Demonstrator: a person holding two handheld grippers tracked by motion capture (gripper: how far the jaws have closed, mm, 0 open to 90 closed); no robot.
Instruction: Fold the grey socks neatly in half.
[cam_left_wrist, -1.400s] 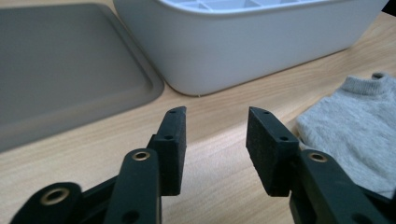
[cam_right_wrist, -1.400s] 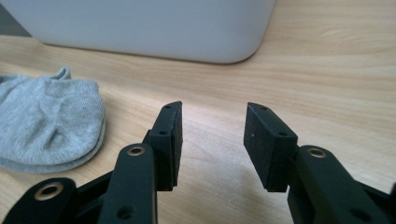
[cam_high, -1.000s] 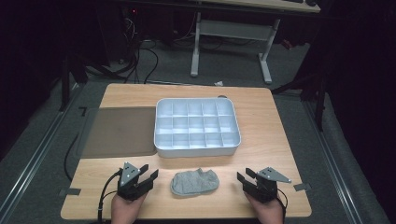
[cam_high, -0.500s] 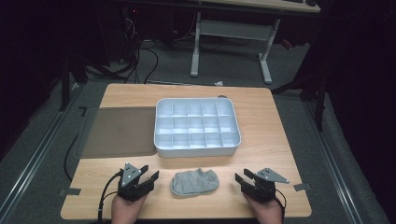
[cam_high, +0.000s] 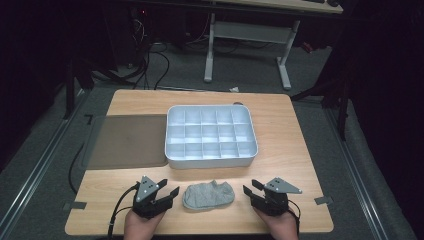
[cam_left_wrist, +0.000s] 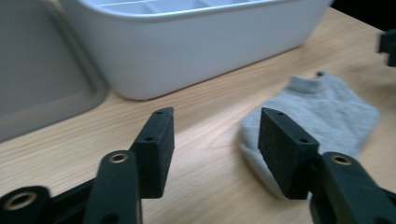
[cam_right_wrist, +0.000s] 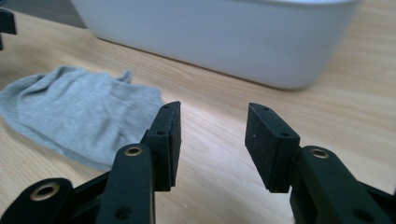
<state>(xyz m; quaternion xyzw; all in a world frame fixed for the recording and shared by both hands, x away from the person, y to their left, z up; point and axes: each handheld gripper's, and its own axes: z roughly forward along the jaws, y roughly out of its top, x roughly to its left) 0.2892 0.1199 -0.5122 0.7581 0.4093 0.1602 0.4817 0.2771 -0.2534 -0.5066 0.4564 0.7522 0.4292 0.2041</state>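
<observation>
No readable text, label, brand, number or sign appears on anything in these views.

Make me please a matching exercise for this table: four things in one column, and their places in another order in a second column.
Things:
1. grey sock
2. white compartment tray
3. brown mat
4. right gripper

Places:
A. left of the tray, flat on the table
B. near edge, between the two grippers
C. middle of the table
D. right of the sock, jaws open and empty

Pairs: 1-B, 2-C, 3-A, 4-D
</observation>
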